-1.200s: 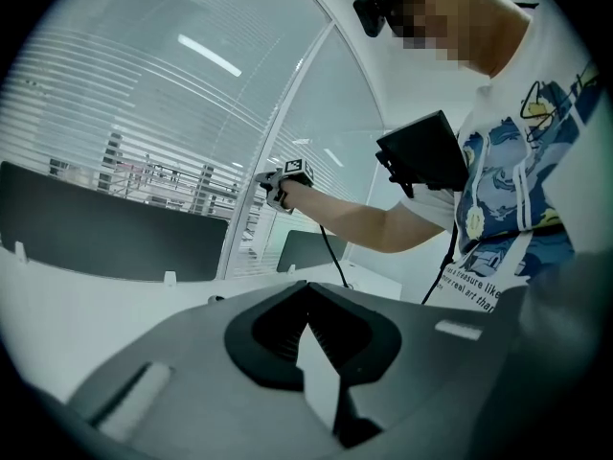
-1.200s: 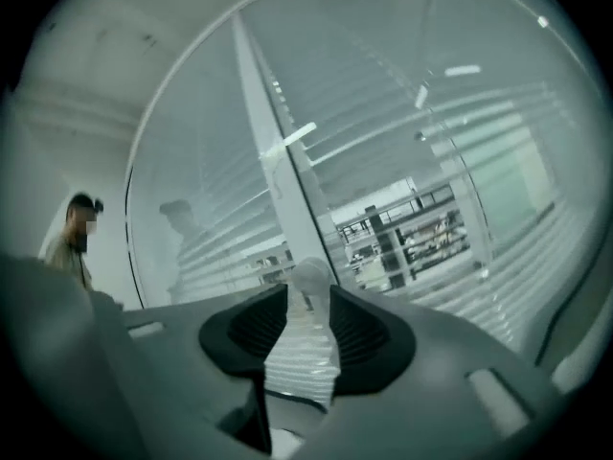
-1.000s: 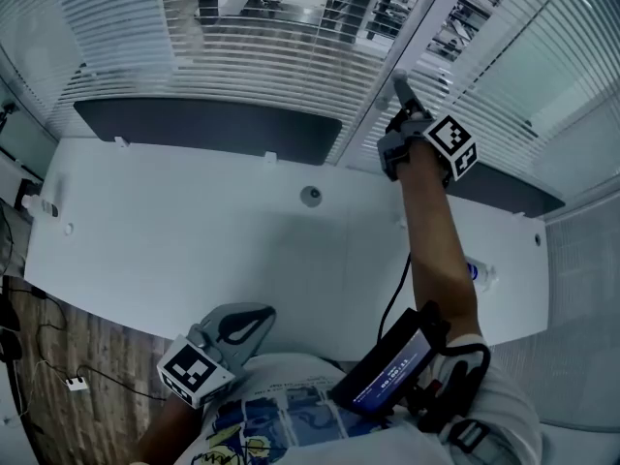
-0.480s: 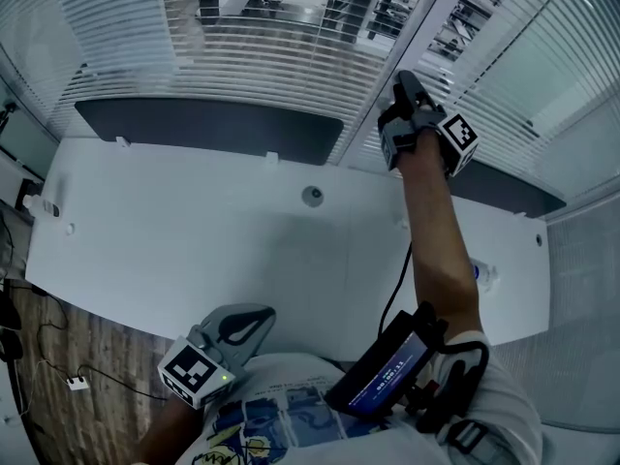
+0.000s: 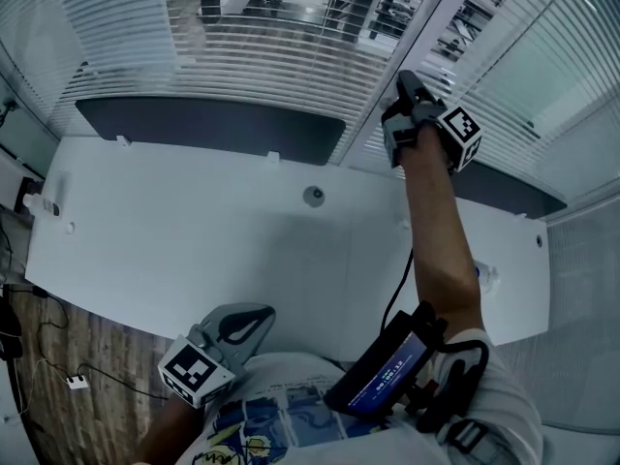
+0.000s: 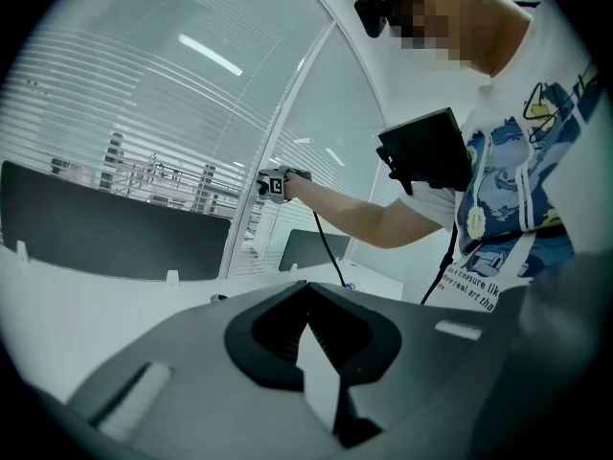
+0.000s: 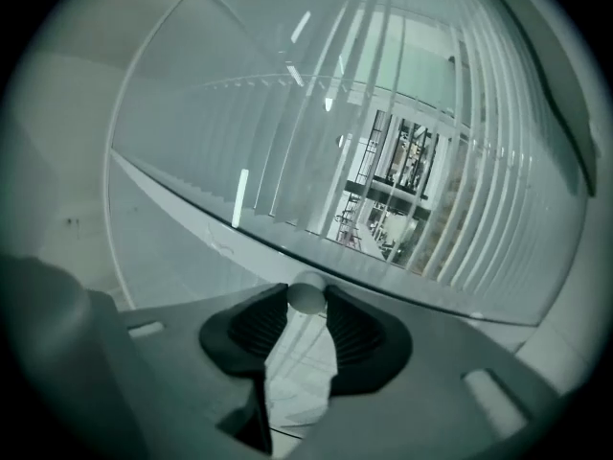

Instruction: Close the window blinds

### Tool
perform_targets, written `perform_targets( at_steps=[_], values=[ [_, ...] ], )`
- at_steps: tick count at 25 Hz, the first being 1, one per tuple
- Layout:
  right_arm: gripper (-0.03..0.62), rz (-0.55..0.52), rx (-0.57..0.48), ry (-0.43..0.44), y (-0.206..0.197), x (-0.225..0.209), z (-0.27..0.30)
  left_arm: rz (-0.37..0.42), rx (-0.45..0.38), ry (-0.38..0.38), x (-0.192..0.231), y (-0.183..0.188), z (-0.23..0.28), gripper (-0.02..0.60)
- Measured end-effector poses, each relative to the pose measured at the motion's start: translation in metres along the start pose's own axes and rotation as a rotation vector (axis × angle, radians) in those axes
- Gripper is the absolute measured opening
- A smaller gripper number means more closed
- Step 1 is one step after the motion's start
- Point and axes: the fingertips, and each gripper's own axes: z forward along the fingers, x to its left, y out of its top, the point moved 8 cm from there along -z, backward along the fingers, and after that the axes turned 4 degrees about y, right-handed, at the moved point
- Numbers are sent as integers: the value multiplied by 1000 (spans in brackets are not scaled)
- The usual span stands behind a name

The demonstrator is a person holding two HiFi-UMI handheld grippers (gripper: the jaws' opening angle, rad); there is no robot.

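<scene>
Tips of my right tool (image 5: pixel 408 83) pinch a small pale knob (image 7: pixel 306 294), the jaws having just been closing onto it, with the tool raised to the far window frame at the right of the bench (image 5: pixel 194 231). I take the knob for the end of the tilt control, though I cannot see what it hangs from. Beyond it the blinds (image 5: pixel 271 61) are down over the glass, but their slats stand apart enough that the room outside shows through, so closing them is still to do. I judge I am at the turning step. Next I need to keep the pinch firm on that round, slippery knob and roll the tool about its own line until the slats lie flat together. My left tool (image 5: pixel 237 325) rests low and near my body, closed on nothing.
</scene>
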Motion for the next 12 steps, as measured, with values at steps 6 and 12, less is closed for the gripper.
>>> perform_targets(
  at_steps=[6,12],
  values=[
    [128,-215,52,-88,1,14,1,10,-1,-6,0,3,2,6],
    [127,-480,123,-191,1,26,3,-3,-1,-13,0,1,4,6]
  ],
)
